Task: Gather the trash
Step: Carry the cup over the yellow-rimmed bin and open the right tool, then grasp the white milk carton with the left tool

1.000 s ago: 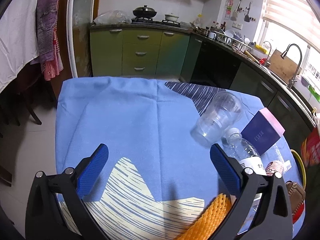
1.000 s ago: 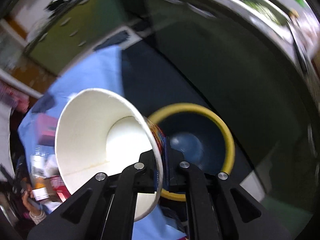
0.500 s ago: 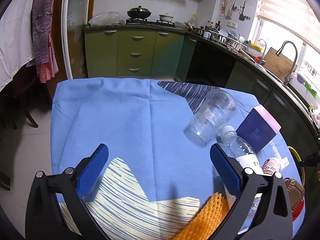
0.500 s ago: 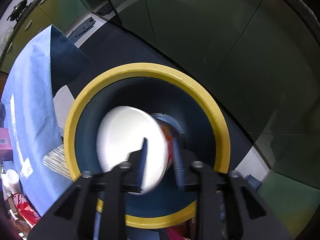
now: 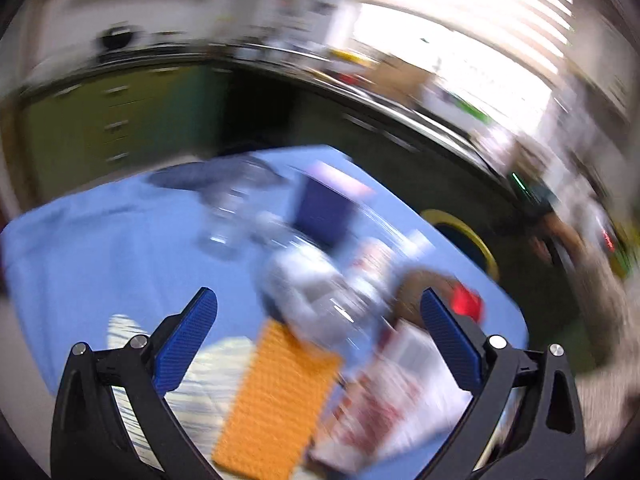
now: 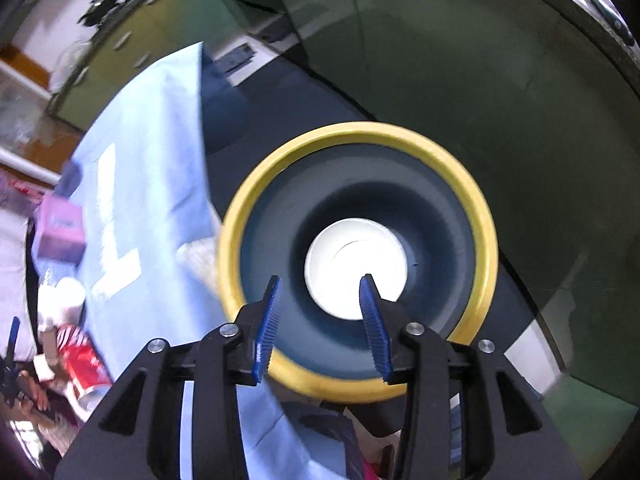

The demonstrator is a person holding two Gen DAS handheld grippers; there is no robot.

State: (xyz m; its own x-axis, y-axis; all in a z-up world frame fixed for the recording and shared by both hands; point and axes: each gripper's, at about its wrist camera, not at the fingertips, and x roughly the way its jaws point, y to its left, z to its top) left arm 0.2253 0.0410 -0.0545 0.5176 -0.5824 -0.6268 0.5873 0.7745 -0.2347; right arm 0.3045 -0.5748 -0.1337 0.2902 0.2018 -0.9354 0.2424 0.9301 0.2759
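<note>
White paper cup [image 6: 356,268] lies inside yellow-rimmed bin [image 6: 486,216]; right fingers [image 6: 269,322] opening, left fingers [image 5: 188,334] spread, labels blurred.

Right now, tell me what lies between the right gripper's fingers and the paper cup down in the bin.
Nothing. In the right wrist view the right gripper, its jaws opening and empty, hangs over the yellow-rimmed bin; the paper cup lies at its bottom.

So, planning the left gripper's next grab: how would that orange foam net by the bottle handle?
The orange foam net looks open-meshed and soft, so probably very light and floppy. It lies flat on the tablecloth, so it likely squashes between pads rather than rolls.
</note>
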